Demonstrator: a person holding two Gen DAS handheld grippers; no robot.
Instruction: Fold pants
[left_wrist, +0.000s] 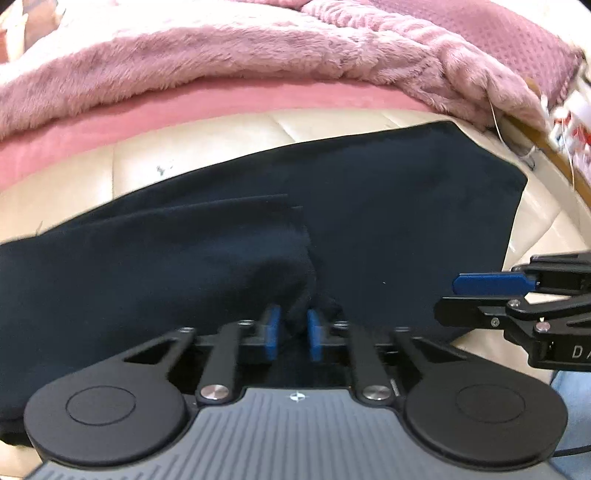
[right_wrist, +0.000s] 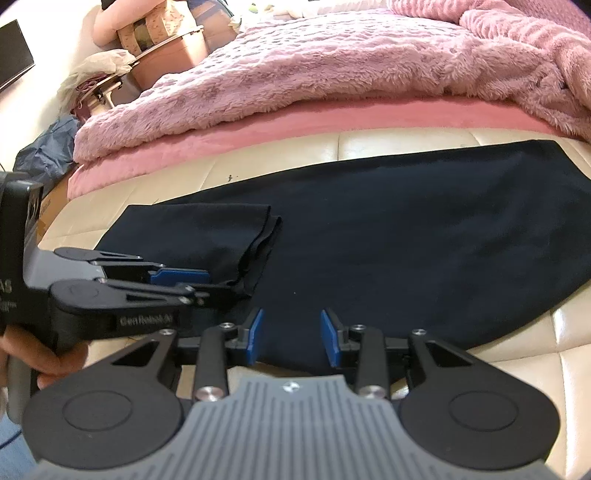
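Dark navy pants (left_wrist: 388, 206) lie spread on a cream padded surface (left_wrist: 229, 147); they also show in the right wrist view (right_wrist: 424, 229). One end is folded back over the rest, its layered edge showing in the right wrist view (right_wrist: 258, 236). My left gripper (left_wrist: 293, 334) is shut on a bunched bit of the folded cloth near the front edge; it shows side-on in the right wrist view (right_wrist: 207, 282). My right gripper (right_wrist: 291, 336) is open, with the pants' front edge between its blue pads, and it shows at the right of the left wrist view (left_wrist: 448, 295).
A fluffy pink blanket (right_wrist: 314, 74) and a pink sheet (right_wrist: 258, 129) lie right behind the pants. A wooden frame edge (left_wrist: 557, 155) runs at the far right. Boxes, bags and a monitor (right_wrist: 14, 51) stand at the far left beyond the bed.
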